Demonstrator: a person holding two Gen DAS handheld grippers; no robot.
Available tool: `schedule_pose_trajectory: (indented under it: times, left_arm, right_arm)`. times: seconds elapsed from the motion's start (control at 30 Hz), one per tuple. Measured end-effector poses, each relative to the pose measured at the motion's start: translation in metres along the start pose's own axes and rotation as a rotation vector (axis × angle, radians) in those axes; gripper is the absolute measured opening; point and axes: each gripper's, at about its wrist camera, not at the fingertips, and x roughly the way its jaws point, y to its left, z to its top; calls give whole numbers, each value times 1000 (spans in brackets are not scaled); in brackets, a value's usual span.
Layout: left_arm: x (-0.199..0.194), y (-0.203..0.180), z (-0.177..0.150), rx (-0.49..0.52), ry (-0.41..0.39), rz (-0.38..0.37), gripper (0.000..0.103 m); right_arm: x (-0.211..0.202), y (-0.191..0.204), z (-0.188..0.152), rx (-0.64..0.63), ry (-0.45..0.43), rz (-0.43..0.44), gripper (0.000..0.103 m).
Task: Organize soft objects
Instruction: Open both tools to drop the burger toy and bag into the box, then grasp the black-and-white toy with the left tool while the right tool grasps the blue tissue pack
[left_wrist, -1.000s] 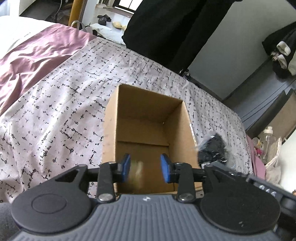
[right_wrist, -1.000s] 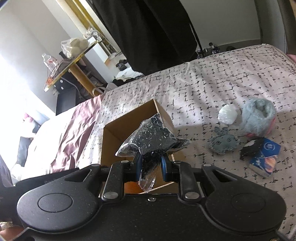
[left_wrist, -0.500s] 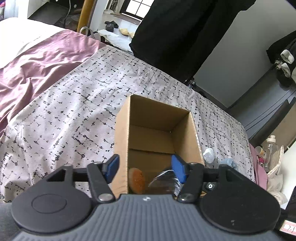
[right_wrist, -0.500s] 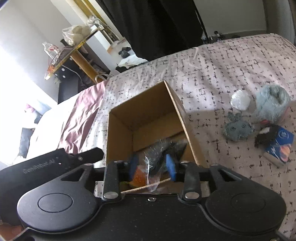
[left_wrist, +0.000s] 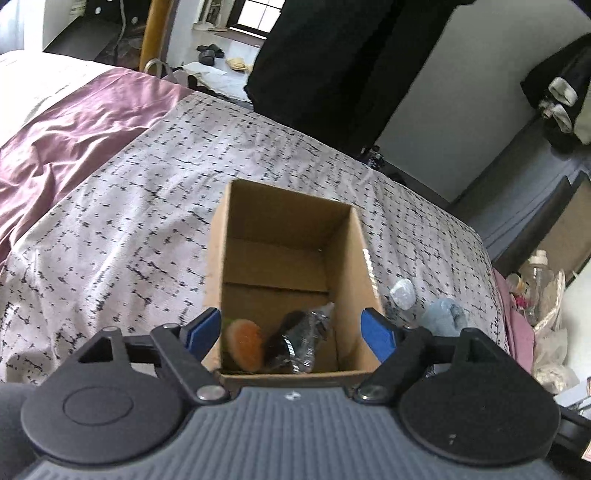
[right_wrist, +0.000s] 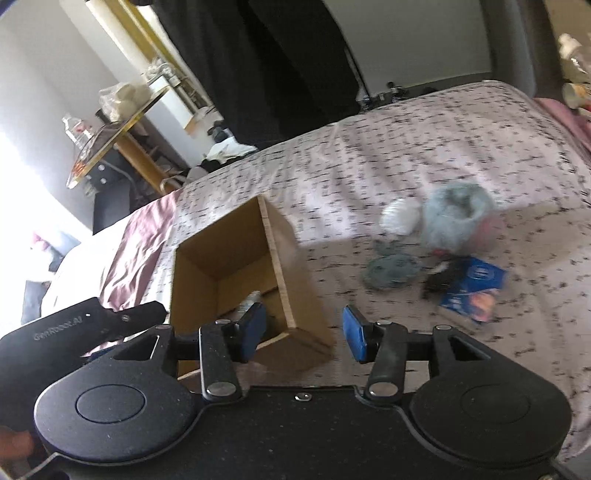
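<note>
Cardboard box (left_wrist: 288, 254) dead ahead of the left gripper (left_wrist: 293, 330), open top facing up, on the patterned bedspread (left_wrist: 110, 229). Jaws spread wide, just been opening, holding nothing; blue pads straddling the box's near end, one outside each side wall. Down inside, at the near end of the floor: an orange round soft item (left_wrist: 244, 341) toward 7 o'clock, touching a dark item in clear plastic wrap (left_wrist: 299, 341) beside it. In the right wrist view, right gripper (right_wrist: 304, 334) partly parted, jaws just been opening, empty; left pad over the box (right_wrist: 236, 273) interior, right pad beyond the box's outer wall, over bedspread. Out at 2 o'clock from it, well apart from the box, a loose cluster: white soft ball (right_wrist: 400, 221), fluffy grey-blue item (right_wrist: 456, 218), flat grey plush (right_wrist: 391, 271), small black item (right_wrist: 439, 278), blue packet (right_wrist: 472, 291). All of these smeared by motion blur, shapes hard to make out. Box contents mostly hidden in that view behind the near wall and pad. Left gripper's body visible at 9 o'clock.
</note>
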Motion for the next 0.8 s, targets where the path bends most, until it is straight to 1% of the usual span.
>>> schedule_pose_trajectory:
  times: [0.17,0.3,0.53,0.8]
  left_arm:
    - [1,-21,-8,36,2,-4,82]
    - [2,-36,-13,60,4,-2,82]
    - [7,-62,-21,107,11,2,82]
    - [18,-96,-31,178,23,-19,82]
  right_arm:
    - [-7,-21,-2,26,-10,-13,48]
    - [-12,-35,-2,39,-18,-14,52]
    - [-15,-65,-3,84,-23,-13,52]
    - [-10,-103,-3,162,-23,-13,52]
